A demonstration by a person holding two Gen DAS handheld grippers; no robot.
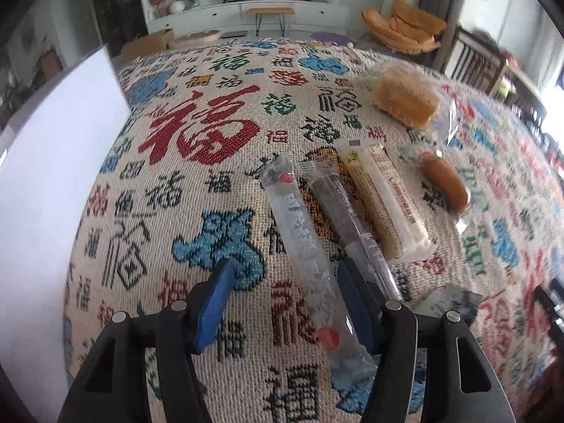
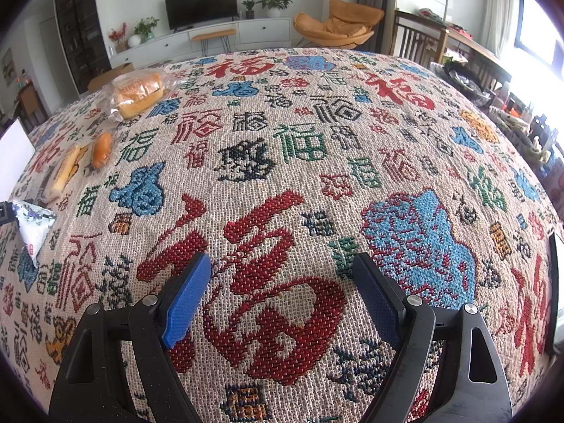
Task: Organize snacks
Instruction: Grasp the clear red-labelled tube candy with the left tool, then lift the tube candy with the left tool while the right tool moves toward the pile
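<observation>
Straddling a long clear-wrapped snack stick [image 1: 312, 257], the left gripper [image 1: 285, 282] has its blue fingers [image 1: 215, 303] parted: the right-hand one lies close against the wrapper's edge, the left-hand one stands clear of it, so nothing is clamped. That stick lies flat on the tabletop [image 1: 197, 183], its long axis running from the fingers away and slightly leftward, the red round sticker end nearest the camera. Just beside it, roughly parallel, lie a dark-filled stick [image 1: 342, 208] and a cream-and-tan wrapped bar [image 1: 380, 201]; further right a small sausage-shaped bun [image 1: 446, 183] in clear film points diagonally, and beyond them sits a wrapped bread loaf [image 1: 405, 100]. A silvery packet corner [image 1: 447, 301] shows near the right finger. The right gripper [image 2: 282, 275] hangs with fingers [image 2: 187, 299] released over bare cloth, with wide free space ahead and to its right; the snacks are well apart on its far left. A woven cloth patterned with red, blue and green characters covers the whole surface. A white board [image 1: 53, 183] stands at the left edge. Behind are a television [image 2: 201, 3], white cabinet, potted plants and an orange lounge chair [image 2: 335, 28].
</observation>
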